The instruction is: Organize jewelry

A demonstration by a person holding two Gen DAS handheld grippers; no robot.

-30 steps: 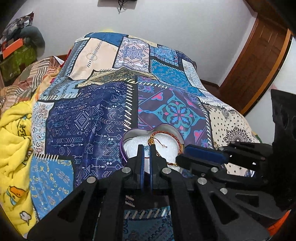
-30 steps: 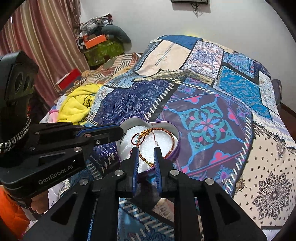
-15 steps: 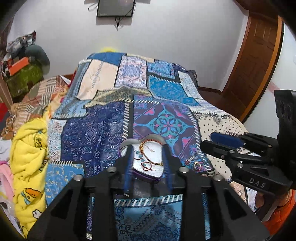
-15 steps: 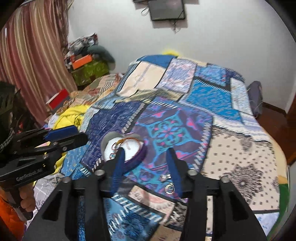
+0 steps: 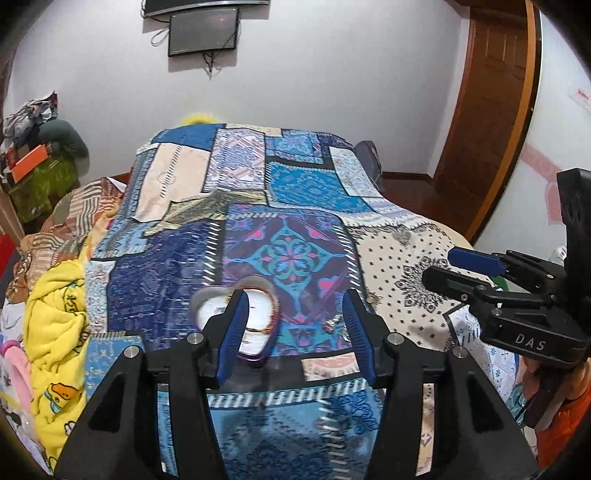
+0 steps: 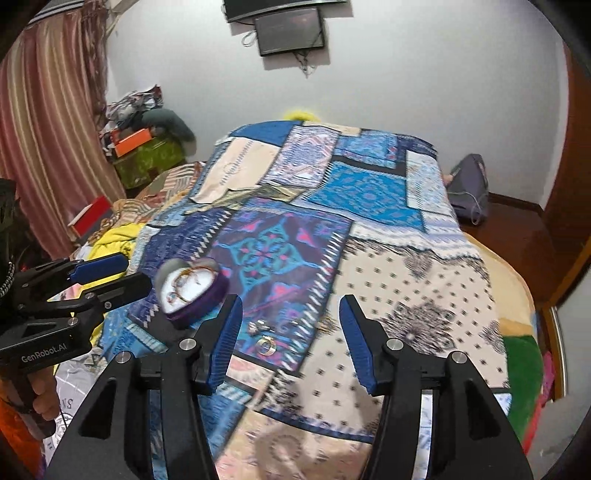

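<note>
A purple heart-shaped box with a white lining sits on the patchwork bedspread, with a red and gold thread bracelet lying inside. My left gripper hovers above and short of the box with its jaws opening and nothing between them. In the right wrist view the box lies to the left of my right gripper, which is open and holds nothing. A gold ring and a small silver piece lie on the cloth under its jaws. The left gripper shows at that view's left edge.
A yellow blanket and piled clothes lie at the bed's left side. A wooden door stands at the right. A screen hangs on the far wall. A grey bag rests on the floor beyond the bed.
Both grippers have drawn back and upward from the heart box, and both have gone from shut to open. The bracelet stays in the box.
</note>
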